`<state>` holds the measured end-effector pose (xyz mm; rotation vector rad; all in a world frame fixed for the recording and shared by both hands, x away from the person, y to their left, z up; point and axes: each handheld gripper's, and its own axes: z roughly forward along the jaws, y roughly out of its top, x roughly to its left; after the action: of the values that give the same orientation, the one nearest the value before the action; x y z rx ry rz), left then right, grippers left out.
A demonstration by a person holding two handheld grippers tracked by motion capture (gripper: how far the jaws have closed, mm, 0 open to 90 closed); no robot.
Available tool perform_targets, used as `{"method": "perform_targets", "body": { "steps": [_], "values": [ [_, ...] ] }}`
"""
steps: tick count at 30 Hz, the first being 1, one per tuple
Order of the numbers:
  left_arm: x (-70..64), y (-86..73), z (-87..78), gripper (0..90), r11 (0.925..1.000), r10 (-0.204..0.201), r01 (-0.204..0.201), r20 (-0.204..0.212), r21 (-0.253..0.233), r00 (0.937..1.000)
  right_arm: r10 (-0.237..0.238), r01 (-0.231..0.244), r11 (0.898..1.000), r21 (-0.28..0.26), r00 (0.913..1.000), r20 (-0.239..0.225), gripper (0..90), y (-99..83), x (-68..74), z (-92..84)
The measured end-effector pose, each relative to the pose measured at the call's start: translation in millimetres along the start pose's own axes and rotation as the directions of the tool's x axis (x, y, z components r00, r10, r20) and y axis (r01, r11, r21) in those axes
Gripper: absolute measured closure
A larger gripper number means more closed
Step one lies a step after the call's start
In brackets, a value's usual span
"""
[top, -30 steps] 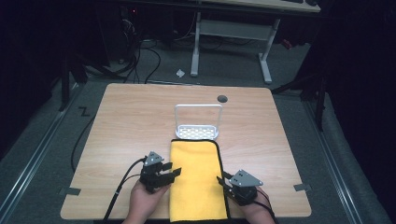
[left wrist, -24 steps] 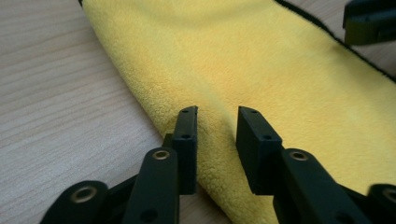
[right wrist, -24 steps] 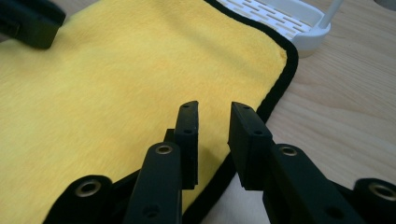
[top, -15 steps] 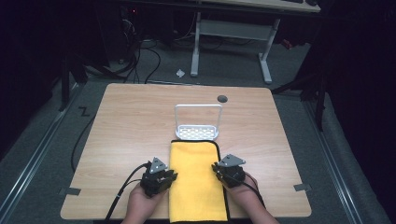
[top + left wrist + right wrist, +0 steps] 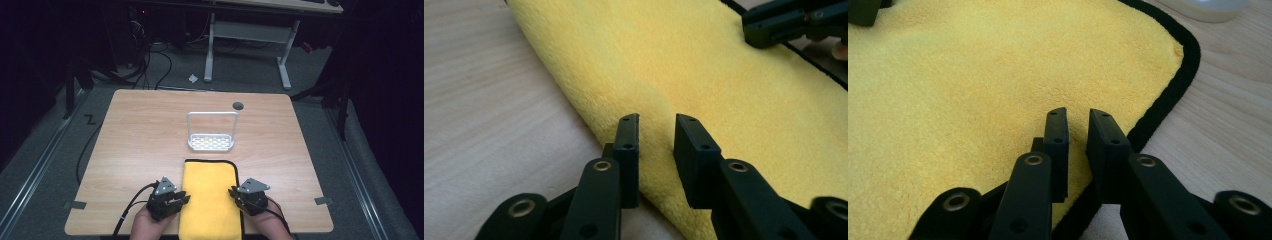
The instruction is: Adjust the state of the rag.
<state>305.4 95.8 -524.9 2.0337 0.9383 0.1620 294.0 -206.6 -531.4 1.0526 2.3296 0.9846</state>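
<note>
Yellow plush cloth, folded double and trimmed with a black hem, lay at the middle of the table's near edge, its far end just short of the white rack. It looked soft, light and limp, likely to sag and drape once lifted, so both sides wanted holding together. The left gripper had just been closing and pinched a ridge of pile at the cloth's folded left edge. The right gripper, jaws nearly pressed together, nipped a thin fold just inside the hemmed right edge. Best purchase seemed to be those two long edges, gripped through both layers.
</note>
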Motion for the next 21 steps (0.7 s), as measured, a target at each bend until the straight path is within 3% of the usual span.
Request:
{"method": "perform_targets", "body": {
  "steps": [4,9,13,15,19,21],
  "values": [
    [15.9,13.0,-3.3,64.1,0.997,-0.043,0.04,-0.043,-0.066,0.9982,-0.017,0.017,1.0,-0.006,0.9999,0.004,79.5,-0.4,0.4,0.2],
    [41.2,32.2,13.1,50.3,0.9916,-0.116,0.112,-0.074,-0.064,0.9905,-0.029,0.029,1.0,-0.009,0.9996,-0.004,79.3,-0.7,-0.6,0.2],
    [48.7,39.4,25.9,44.1,0.989,-0.132,0.126,-0.086,-0.079,0.9875,-0.032,0.032,0.999,-0.007,0.9995,-0.003,79.3,-0.7,-0.5,0.1],
    [51.0,41.1,32.4,41.4,0.9874,-0.149,0.145,-0.078,-0.063,0.9857,-0.034,0.034,0.999,-0.007,0.9994,-0.005,79.2,-0.6,-0.7,0.1],
    [51.7,45.5,43.8,40.3,0.9882,-0.151,0.147,-0.088,-0.042,0.9846,-0.036,0.036,0.999,-0.009,0.9993,-0.009,79.1,-0.6,-1.3,0.3],
    [53.0,47.5,48.0,42.5,0.9852,-0.17,0.167,-0.086,-0.037,0.9817,-0.039,0.039,0.999,-0.008,0.9992,-0.009,79.1,-0.4,-1.4,0.3]
  ]
}}
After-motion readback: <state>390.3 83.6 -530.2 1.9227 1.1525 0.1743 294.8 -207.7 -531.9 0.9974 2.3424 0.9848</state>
